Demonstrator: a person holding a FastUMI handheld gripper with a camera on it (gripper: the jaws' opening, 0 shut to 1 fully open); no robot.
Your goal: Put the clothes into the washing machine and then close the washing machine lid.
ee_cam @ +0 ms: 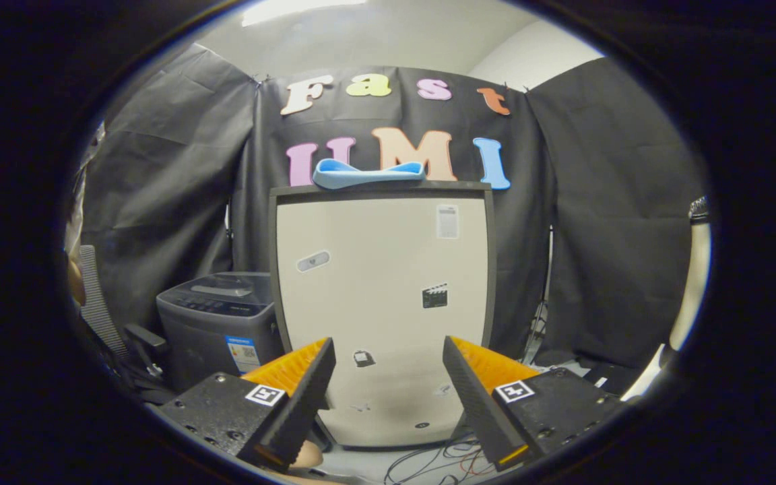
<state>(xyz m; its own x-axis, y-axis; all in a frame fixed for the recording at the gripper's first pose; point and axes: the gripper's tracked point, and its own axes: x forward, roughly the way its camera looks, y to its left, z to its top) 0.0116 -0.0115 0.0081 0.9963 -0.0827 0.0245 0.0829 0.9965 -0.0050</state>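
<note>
Tongs (388,397) spread wide, nothing between the fingers, aimed at the front of the tall cream-panelled cabinet with dark frame (384,303).

Landmark: that cabinet.
- Light-blue folded cloth (368,174) lying flat on the cabinet's top edge, well above and beyond the tongs. Taken as the clothes to load.
- Small grey top-loading washing machine with dark glossy lid (219,316) just beside the cabinet's left flank, lower than the cabinet top, on the floor. Lid looks down; cannot tell for certain whether fully shut.
- Loose cables (442,461) on the floor at the cabinet's foot, below the tongs.

Step judged: pre-grasp, approach to the cloth not yet made. Nothing loaded.

Next move calls for: raise and advance the tongs to the cabinet top, keep fingers wide, straddle the cloth's near edge, pinch enough layers to avoid dragging one fold only. Then carry left and down to the machine. Lid likely needs opening first, awkward with cloth already held, so worth checking lid before the pick.
</note>
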